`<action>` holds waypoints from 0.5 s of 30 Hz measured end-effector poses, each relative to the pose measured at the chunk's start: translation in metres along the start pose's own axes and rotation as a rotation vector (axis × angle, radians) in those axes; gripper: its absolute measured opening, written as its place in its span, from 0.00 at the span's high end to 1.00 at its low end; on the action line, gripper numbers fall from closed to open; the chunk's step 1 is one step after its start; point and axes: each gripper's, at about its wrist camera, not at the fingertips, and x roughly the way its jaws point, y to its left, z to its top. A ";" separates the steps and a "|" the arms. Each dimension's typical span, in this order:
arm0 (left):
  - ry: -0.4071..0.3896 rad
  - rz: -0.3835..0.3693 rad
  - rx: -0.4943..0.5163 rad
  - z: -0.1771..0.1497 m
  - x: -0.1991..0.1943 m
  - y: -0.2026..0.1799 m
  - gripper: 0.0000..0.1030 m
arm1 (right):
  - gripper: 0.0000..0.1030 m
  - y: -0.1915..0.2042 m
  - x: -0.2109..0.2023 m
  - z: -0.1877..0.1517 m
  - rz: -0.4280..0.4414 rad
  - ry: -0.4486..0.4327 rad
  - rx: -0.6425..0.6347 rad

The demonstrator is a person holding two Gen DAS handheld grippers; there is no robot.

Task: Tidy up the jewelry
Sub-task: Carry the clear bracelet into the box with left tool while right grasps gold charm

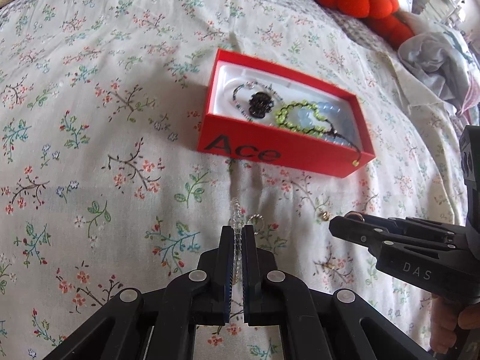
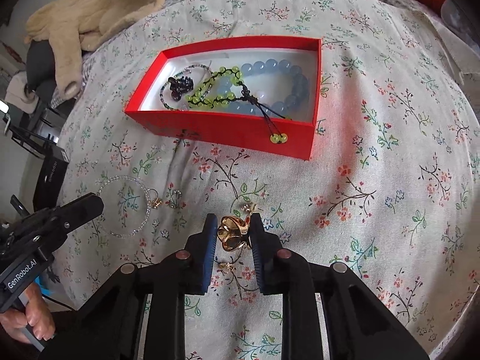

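A red box [image 1: 285, 153] [image 2: 228, 127] lies open on the flowered bedspread. It holds a blue bead bracelet [image 2: 288, 81], a green bead bracelet [image 2: 216, 93] whose cord hangs over the front wall, and a dark charm [image 2: 178, 85]. My left gripper [image 1: 238, 229] [image 2: 90, 205] is shut on a clear bead bracelet [image 1: 237, 210] [image 2: 126, 207] that rests on the bedspread. My right gripper [image 2: 234, 216] [image 1: 345, 225] points down with a gold ring [image 2: 232, 235] pinched between its pads.
Small loose pieces lie on the bedspread: a silver ring [image 2: 177, 195], a gold piece [image 2: 156, 201], two tiny gold bits [image 2: 247, 207] [image 2: 226, 267]. A beige garment [image 2: 90, 15] sits far left, a red plush [image 1: 369, 0] and crumpled cloth [image 1: 435, 60] far right.
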 end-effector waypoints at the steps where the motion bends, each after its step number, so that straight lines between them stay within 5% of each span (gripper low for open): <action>1: -0.009 -0.008 0.004 0.001 -0.002 -0.002 1.00 | 0.78 0.001 -0.003 0.001 0.004 -0.008 0.000; 15: -0.168 -0.110 0.009 0.038 -0.023 -0.027 1.00 | 0.78 -0.018 -0.044 0.031 0.042 -0.158 0.078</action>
